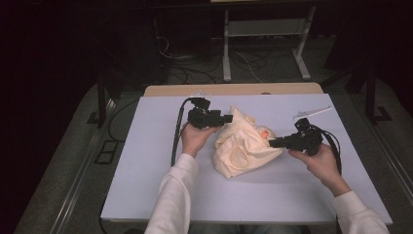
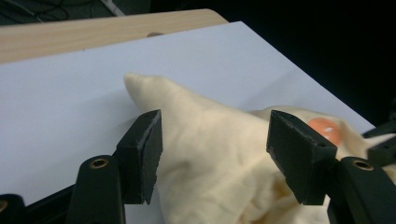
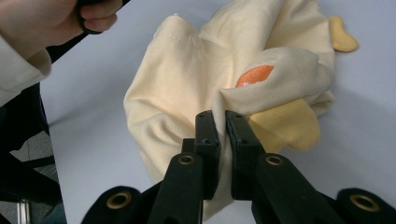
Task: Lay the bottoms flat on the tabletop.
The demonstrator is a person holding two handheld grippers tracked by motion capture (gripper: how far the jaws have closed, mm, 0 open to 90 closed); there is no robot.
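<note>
A crumpled cream-yellow garment (image 1: 243,146) with an orange patch (image 1: 263,132) lies in the middle of the white table. My left gripper (image 1: 228,118) is at its far left corner. In the left gripper view the jaws (image 2: 215,140) stand apart on either side of a raised fold of the garment (image 2: 210,158), with the pads not pressing it. My right gripper (image 1: 272,143) is at the garment's right edge. In the right gripper view its jaws (image 3: 223,119) are shut on a pinched fold of the garment (image 3: 187,79), just below the orange patch (image 3: 254,74).
The white table sheet (image 1: 146,170) has bare room on every side of the garment. A wooden table edge (image 1: 234,89) runs along the back. A thin pale stick-like object (image 1: 311,112) lies at the back right. Cables and a white stand are on the floor beyond.
</note>
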